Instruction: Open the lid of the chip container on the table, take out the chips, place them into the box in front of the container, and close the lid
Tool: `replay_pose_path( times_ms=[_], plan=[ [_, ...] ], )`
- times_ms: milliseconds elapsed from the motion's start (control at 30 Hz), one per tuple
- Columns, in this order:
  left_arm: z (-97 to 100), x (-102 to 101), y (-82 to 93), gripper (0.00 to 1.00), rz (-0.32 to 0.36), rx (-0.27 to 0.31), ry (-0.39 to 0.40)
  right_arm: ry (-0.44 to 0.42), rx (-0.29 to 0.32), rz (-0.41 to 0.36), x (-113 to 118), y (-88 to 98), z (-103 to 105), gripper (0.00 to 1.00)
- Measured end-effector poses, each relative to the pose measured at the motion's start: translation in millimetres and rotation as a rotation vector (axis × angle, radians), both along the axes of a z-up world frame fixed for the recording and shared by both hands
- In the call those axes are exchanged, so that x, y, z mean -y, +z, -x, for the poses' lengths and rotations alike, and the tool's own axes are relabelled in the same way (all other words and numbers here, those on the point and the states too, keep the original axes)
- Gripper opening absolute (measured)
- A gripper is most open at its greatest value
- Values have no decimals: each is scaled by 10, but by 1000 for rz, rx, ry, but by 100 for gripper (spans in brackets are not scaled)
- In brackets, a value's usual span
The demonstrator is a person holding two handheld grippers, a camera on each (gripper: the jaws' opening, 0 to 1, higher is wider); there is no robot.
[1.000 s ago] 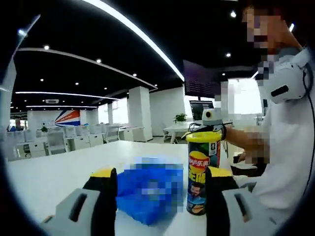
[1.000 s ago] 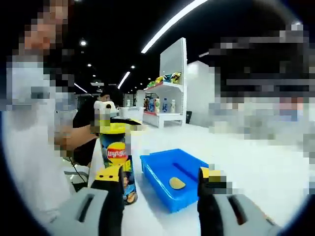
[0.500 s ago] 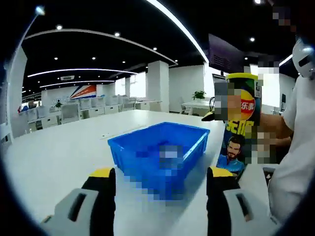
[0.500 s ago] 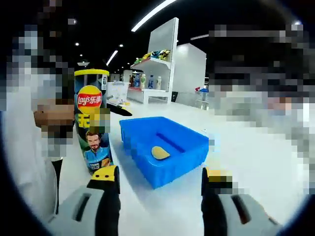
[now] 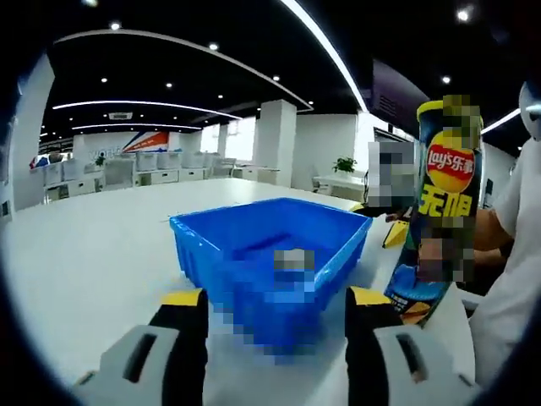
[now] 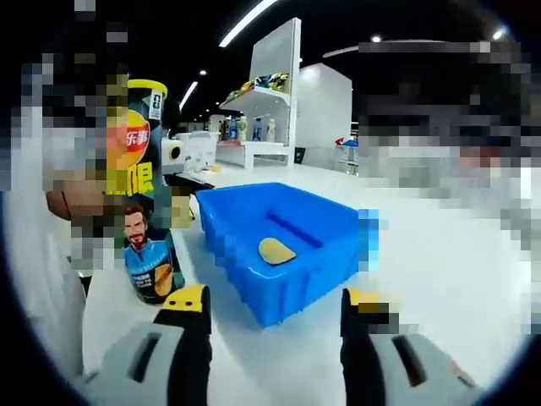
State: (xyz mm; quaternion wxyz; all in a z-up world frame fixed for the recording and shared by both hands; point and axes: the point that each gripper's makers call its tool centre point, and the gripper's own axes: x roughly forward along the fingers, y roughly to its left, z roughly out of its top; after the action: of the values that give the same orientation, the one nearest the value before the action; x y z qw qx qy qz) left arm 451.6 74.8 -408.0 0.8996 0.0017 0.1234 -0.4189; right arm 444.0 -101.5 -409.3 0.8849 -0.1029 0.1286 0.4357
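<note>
Comparing the present views with those of a second earlier, both cameras are found to have been brought closer to the blue box [image 5: 269,254] and the chip can [image 5: 439,211]; both now loom larger, which is taken as movement of the hands, not of the things. The can, first seen upright, is now seen leaning in the left gripper view, though a rolled camera cannot be ruled out. Whether its lid is on cannot be told, the top being blurred there.

The left hand-held gripper [image 5: 275,300] is held with its jaws spread and nothing between them, just before the near wall of the box. The right hand-held gripper [image 6: 275,300] is likewise spread and empty, near the box [image 6: 279,245], with the can [image 6: 144,203] at the left of that view. One chip [image 6: 275,250] is seen lying on the box floor. The can stands on the white worktop [image 5: 84,245] just beside the box.

The task is judged to be in hand: one chip has been delivered, and the lid remains to be dealt with.

On the can, "Lay's" is read in a red and yellow emblem, followed by Chinese characters; large yellow characters stand below it, and a printed portrait lower down. Shelved bottles far behind are too small to read.
</note>
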Motion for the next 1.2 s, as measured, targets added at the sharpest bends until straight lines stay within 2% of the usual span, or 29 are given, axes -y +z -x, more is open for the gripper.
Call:
replay_pose_path(
  times_ms=[133, 300, 500, 600, 700, 767, 833, 933, 967, 1000, 1033, 1200],
  plan=[
    [2, 87, -70, 67, -20, 1, -25, -18, -13, -7, -15, -61, -62, 62],
    [-32, 84, -104, 67, -14, -11, -13, -33, -41, -32, -80, -121, -102, 62],
    [-56, 62, -98, 64, -12, 0, 7, -67, -51, -42, -107, -168, -181, 54],
    [-70, 54, -109, 63, -16, -5, 11, -73, -76, -91, -163, -140, -179, 52],
    [-80, 46, -118, 61, -24, 2, 21, -94, -69, -74, -134, -148, -219, 49],
    [-87, 31, -127, 54, -32, 0, 39, -100, -71, -76, -129, -151, -226, 49],
    [-91, 15, -140, 52, -30, -9, 50, -107, -70, -76, -127, -150, -224, 47],
    [-82, 2, -173, 48, -31, -38, 60, -118, -80, -66, -112, -165, -209, 42],
    [-73, -12, -192, 45, -48, -36, 60, -123, -62, -38, -81, -173, -214, 37],
    [-58, -11, -199, 43, -56, -34, 58, -122, -31, -21, -63, -155, -233, 37],
    [-45, -3, -203, 42, -62, -27, 55, -121, -46, -24, -69, -167, -216, 37],
    [-55, -22, -200, 40, -71, -18, 72, -122, -45, -13, -85, -166, -218, 36]
  ],
)
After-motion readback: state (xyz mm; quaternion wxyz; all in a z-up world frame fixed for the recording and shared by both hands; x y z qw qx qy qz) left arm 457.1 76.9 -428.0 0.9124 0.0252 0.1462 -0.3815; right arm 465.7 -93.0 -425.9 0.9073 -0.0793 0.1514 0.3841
